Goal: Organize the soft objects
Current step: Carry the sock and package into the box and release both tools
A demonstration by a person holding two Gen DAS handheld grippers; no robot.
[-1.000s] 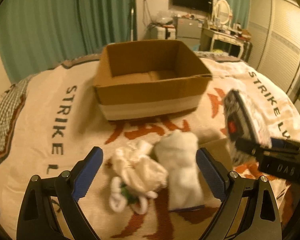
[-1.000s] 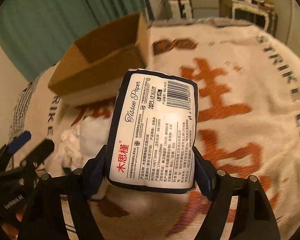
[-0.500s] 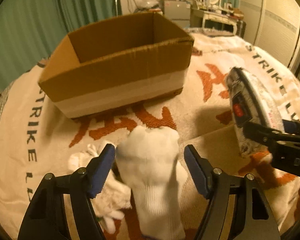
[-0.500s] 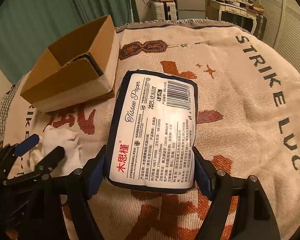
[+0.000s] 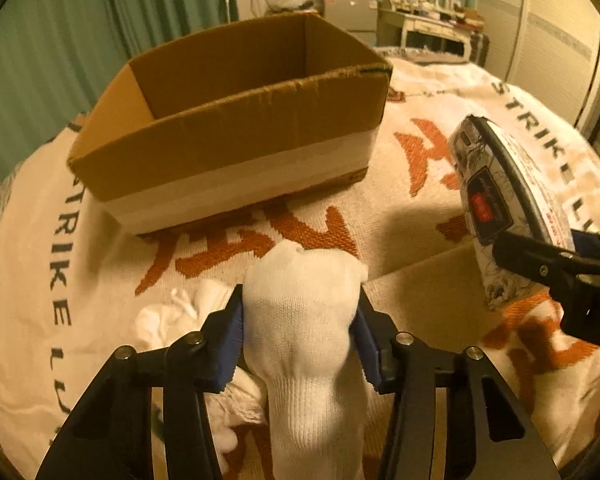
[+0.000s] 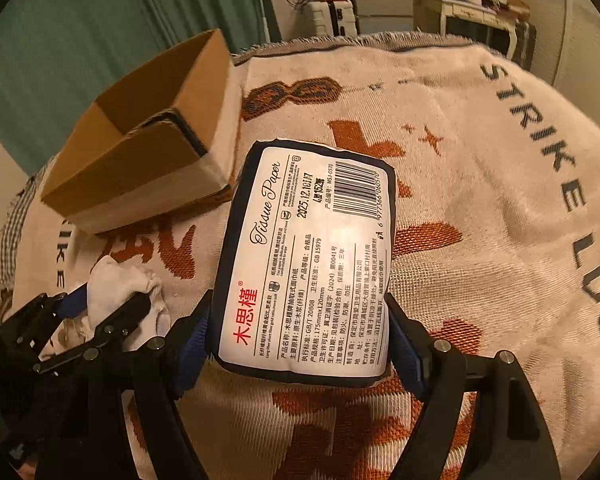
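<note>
The left gripper has its jaws closed narrow on a white sock, pads pressed into both sides, just above the crumpled white cloth on the blanket. The right gripper has its jaws spread wide around a tissue paper pack, clamping its lower sides and holding it above the blanket. The open cardboard box sits ahead of the sock, with bare blanket between them and to its right.
</note>
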